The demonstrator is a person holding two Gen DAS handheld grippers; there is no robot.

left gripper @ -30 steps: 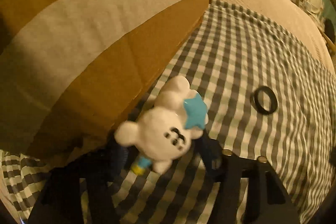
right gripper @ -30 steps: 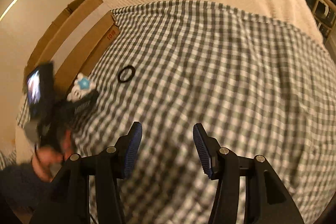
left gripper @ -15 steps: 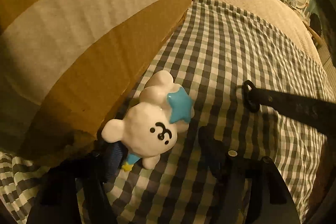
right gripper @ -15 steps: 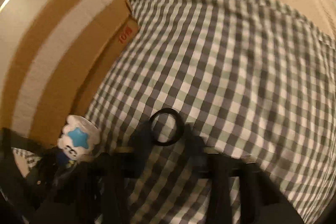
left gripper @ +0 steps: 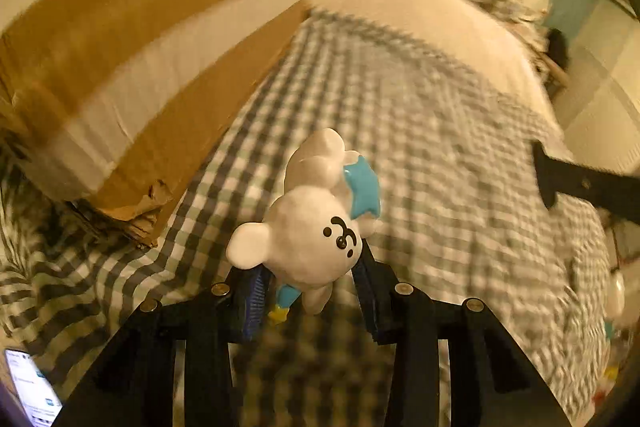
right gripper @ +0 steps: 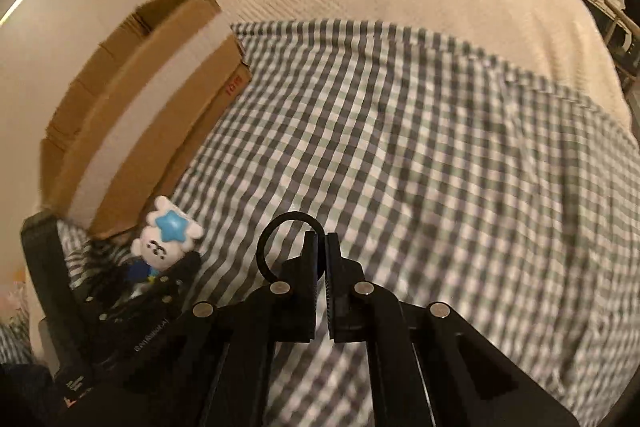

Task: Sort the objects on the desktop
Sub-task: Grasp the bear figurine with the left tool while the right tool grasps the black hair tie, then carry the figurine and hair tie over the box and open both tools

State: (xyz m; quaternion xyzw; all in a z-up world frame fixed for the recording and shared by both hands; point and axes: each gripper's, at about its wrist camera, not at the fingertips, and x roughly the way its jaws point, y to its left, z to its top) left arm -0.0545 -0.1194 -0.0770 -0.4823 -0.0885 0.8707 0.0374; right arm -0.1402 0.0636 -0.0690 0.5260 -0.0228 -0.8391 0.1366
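Both grippers loaded, box in the upper left of both frames.

My left gripper (left gripper: 312,287) has just been closing and now pinches the white bear figure (left gripper: 304,227) low on its body; top-heavy, I judge it could pivot out. My right gripper (right gripper: 322,247) is pressed together on the black ring (right gripper: 280,239)'s thin rim, which might slip. Only the right view shows the ring, and more of the cardboard box (right gripper: 132,115) over the checked cloth (right gripper: 400,147).

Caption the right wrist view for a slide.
Right gripper shut on black ring above checked cloth.
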